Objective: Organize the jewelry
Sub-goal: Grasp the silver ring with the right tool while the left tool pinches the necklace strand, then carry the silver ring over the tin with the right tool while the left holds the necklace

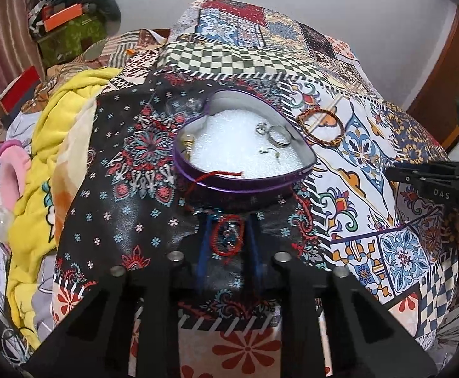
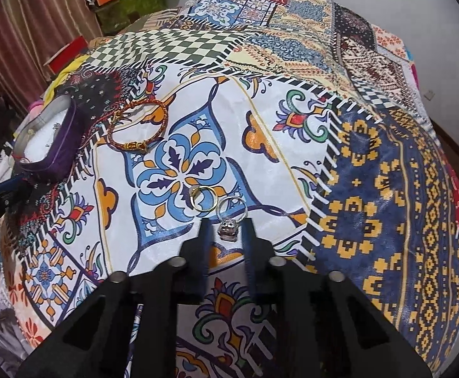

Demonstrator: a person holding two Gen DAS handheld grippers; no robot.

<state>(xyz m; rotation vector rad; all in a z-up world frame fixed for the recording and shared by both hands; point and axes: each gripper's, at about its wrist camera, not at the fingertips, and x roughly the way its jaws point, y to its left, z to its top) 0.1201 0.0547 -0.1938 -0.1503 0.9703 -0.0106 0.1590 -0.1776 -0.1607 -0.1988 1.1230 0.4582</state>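
Right wrist view has the right tongs [image 2: 226, 236] parted around a silver ring with a stone [image 2: 229, 220] on the patchwork-print cloth covering the counter [image 2: 292, 132], a thin gold ring [image 2: 202, 198] just beside; closing off-centre could flick either away. Left tongs [image 1: 228, 236] stand open around a red cord bracelet [image 1: 229, 234], near the purple heart-shaped tin [image 1: 239, 186] whose white padding already holds rings. Cluttered room, yellow blanket [image 1: 69, 107] alongside.
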